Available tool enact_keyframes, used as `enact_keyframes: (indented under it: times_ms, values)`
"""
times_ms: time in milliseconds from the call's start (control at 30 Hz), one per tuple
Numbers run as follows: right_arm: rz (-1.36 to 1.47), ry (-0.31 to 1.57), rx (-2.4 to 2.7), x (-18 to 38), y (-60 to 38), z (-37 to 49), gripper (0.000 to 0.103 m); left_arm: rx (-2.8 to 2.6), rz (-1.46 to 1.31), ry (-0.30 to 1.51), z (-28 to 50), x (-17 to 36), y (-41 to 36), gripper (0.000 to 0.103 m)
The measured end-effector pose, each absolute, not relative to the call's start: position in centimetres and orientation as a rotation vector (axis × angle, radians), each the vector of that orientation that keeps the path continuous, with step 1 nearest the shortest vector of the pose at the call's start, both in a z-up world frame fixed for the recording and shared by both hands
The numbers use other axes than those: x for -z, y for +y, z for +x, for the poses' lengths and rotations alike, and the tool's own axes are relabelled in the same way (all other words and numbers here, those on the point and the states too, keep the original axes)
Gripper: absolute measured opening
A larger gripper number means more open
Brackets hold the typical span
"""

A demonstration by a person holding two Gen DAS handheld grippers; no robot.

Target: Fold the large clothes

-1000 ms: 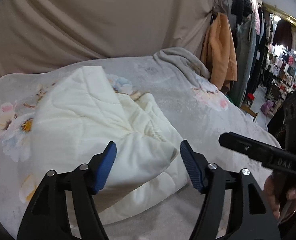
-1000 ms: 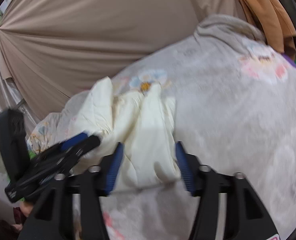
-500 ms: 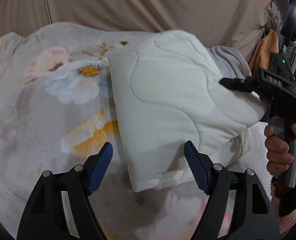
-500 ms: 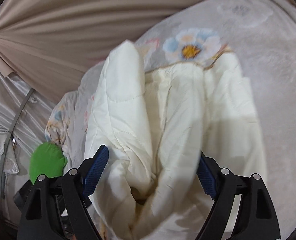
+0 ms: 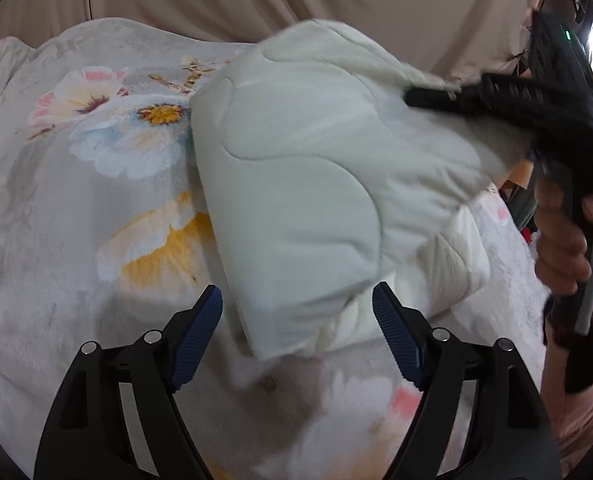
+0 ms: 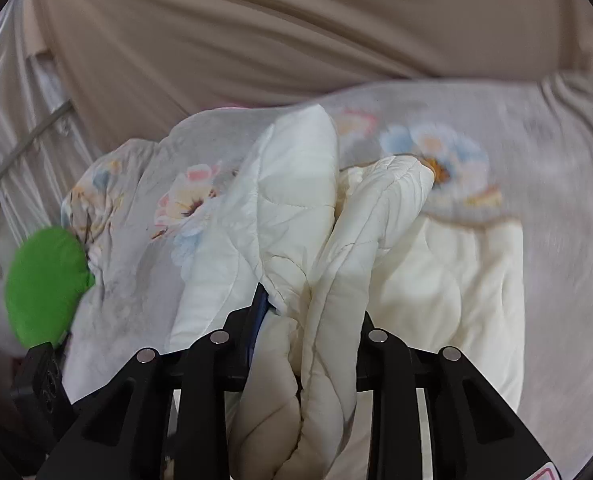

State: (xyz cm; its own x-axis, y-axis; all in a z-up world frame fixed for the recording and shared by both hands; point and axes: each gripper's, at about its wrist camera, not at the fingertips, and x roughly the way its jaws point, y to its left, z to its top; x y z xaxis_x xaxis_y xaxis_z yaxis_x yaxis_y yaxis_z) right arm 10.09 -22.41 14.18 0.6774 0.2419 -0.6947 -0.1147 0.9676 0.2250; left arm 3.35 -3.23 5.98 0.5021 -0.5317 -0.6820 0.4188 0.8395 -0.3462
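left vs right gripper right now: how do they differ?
The left gripper is open and holds nothing; the right gripper is shut on the cream quilted garment. The left one's blue fingers show fully, with the garment's near corner between them; the right one's are mostly buried in bunched folds. Both are black, above the floral bedspread.

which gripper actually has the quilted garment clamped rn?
The right gripper: its jaws are shut on bunched folds of the cream quilted garment. The left gripper is open, its fingers apart around the near corner.
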Motion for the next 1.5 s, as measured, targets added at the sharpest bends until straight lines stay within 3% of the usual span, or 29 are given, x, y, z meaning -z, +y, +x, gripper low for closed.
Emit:
enact_keyframes:
  times_ms: [67, 233, 333, 567, 667, 800, 1033, 1233, 1367, 1500]
  values:
    - [0.122, 0.785, -0.226, -15.3, -20.6, 10.4, 0.027, 0.610, -0.186, 0.883, 2.7, -5.7, -3.4, 0.085]
    - [0.081, 0.718, -0.346, -19.0, -16.4, 10.1, 0.021, 0.514, -0.095, 0.880, 2.4, -4.3, -5.0, 0.083]
    - [0.023, 0.682, -0.359, -20.6, -14.0, 9.6, 0.019, 0.457, -0.175, 0.933, 4.0, -3.1, -3.3, 0.064]
    - [-0.053, 0.660, -0.417, -21.2, -9.7, 9.3, 0.017, 0.466, -0.192, 0.958, 4.4, -1.8, -2.9, 0.052]
    - [-0.116, 0.696, -0.409, -19.1, -7.7, 10.3, 0.020, 0.464, -0.248, 0.922, 3.9, -3.0, -1.1, 0.052]
    - [-0.090, 0.703, -0.438, -18.7, -6.5, 11.2, 0.020, 0.433, -0.384, 0.849, 3.4, -4.8, 3.2, 0.067]
    - [-0.100, 0.678, -0.468, -19.8, -3.9, 11.7, 0.016, 0.500, -0.358, 0.801, 2.6, -6.4, 2.7, 0.072]
    - [0.168, 0.545, -0.421, -21.6, -13.6, 8.0, 0.014, 0.513, -0.270, 0.789, 4.0, -6.5, -0.5, 0.074]
    - [0.378, 0.534, -0.283, -18.2, -23.8, 4.3, 0.013, 0.544, -0.168, 0.835, 4.2, -6.0, -3.5, 0.056]
    - [0.576, 0.621, -0.176, -11.5, -31.5, 1.6, 0.012, 0.547, -0.144, 0.895, 4.4, -4.7, -4.8, 0.052]
